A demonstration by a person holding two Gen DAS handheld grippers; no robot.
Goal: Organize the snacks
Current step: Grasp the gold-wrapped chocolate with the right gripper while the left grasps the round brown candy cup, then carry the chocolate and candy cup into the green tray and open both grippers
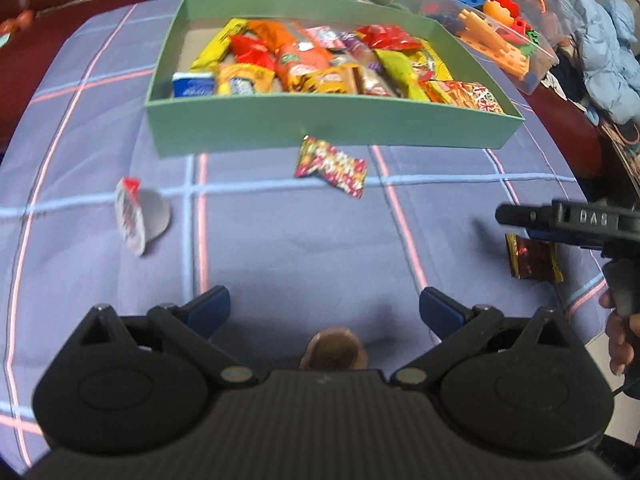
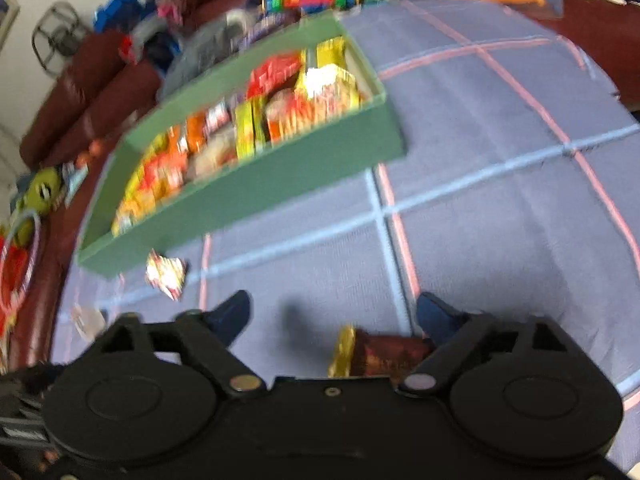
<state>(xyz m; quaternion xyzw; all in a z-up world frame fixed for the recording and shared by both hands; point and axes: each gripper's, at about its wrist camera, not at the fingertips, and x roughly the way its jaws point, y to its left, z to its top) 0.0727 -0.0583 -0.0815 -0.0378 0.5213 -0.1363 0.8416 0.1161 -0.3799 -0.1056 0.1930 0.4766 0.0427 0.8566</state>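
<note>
While scattered: three snack packets (image 1: 331,167), one box (image 1: 332,128)

The table is covered with a purple cloth (image 1: 280,240) that has pink and light blue lines making big squares. A green box (image 1: 320,128) full of snack packs sits on the cloth toward the far edge. Just in front of the box lies a small red and yellow patterned snack pack (image 1: 331,166), close to the box wall. Nearer the left edge lies a white and red packet (image 1: 130,216) beside a round grey piece (image 1: 158,216). Toward the right edge lies a dark red pack with gold ends (image 1: 534,258). At the far right corner stands a clear tub of toys (image 1: 516,46).
</note>
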